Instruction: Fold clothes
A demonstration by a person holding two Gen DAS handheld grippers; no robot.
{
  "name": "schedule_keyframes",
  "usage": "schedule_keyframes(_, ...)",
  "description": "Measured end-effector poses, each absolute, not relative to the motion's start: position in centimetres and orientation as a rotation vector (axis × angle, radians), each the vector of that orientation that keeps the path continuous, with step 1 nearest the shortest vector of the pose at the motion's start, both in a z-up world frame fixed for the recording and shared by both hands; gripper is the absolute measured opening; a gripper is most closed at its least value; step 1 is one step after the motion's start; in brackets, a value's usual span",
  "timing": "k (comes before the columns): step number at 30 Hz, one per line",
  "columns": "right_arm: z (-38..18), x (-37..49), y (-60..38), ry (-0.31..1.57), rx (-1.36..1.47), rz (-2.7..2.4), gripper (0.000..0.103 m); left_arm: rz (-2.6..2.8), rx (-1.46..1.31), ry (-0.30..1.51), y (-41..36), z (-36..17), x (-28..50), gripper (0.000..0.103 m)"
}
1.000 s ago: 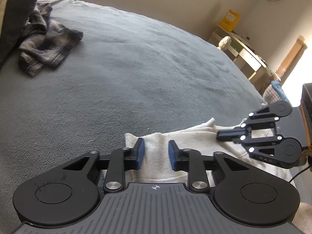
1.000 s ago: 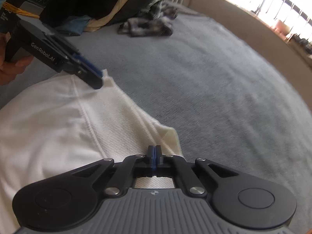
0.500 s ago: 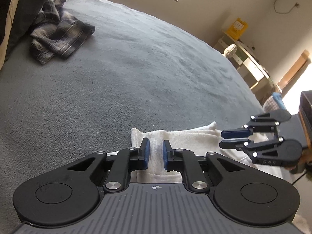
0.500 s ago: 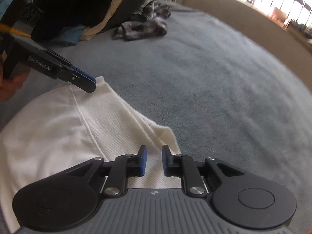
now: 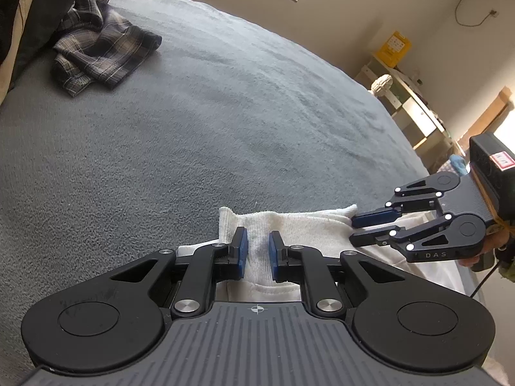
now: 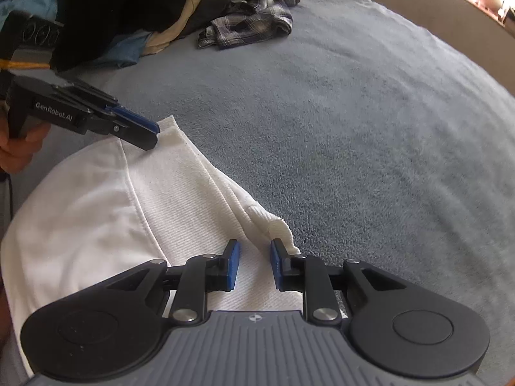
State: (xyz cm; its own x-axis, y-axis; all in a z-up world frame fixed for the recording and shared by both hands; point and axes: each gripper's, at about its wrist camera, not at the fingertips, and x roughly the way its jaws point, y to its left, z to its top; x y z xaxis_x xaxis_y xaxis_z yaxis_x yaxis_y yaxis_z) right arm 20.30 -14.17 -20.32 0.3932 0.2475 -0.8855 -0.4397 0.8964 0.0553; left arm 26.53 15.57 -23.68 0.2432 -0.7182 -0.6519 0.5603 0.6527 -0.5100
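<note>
White garment [image 6: 106,199], ribbed hem facing plaid shirt [image 6: 248,25]

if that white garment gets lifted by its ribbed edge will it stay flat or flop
Probably flop: the white garment already puckers into a soft fold near the right gripper, whose jaws are opening. It looks like thin knit, so likely light. The fuzzy grey blanket may drag on it.

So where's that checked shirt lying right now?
The checked shirt lies crumpled at the far left of the grey bed in the left wrist view, beside a dark clothes pile, well away from the white garment.
</note>
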Motion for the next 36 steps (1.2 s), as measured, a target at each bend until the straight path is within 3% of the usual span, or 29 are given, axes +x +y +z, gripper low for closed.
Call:
schedule_keyframes(7,-20.3,19.7,-13.7,1.070,-0.221,0.435,0.019,-0.880,-0.185,0.992,15.5,-23.8,26.6,0.013)
schedule_keyframes(11,-20.2,19.3,-13.1,1.055,-0.238,0.415,0.003,-0.879,-0.189,0.987,15.5,-23.8,26.6,0.013)
schedule_keyframes(14,-19.5,18.4,-12.3,0.993,-0.294,0.373,0.002,-0.879,-0.196,0.981,15.7,-24.0,26.6,0.013)
schedule_keyframes(19,-18.0,17.3,-11.2,0.884,-0.385,0.315,0.002,-0.881,-0.207,0.979,15.9,-24.1,26.6,0.013)
schedule_keyframes(26,-20.7,18.5,-11.0,0.929,-0.403,0.287,0.005,-0.859,-0.130,0.923,15.2,-23.7,25.4,0.010)
schedule_keyframes(29,-19.0,18.6,-13.3,0.882,-0.315,0.211,0.012,-0.856,-0.064,0.889,14.6,-23.5,24.7,0.010)
schedule_keyframes(36,-13.8,16.5,-22.5,0.836,-0.158,0.002,0.015,-0.851,-0.064,0.895,14.5,-23.6,25.1,0.010)
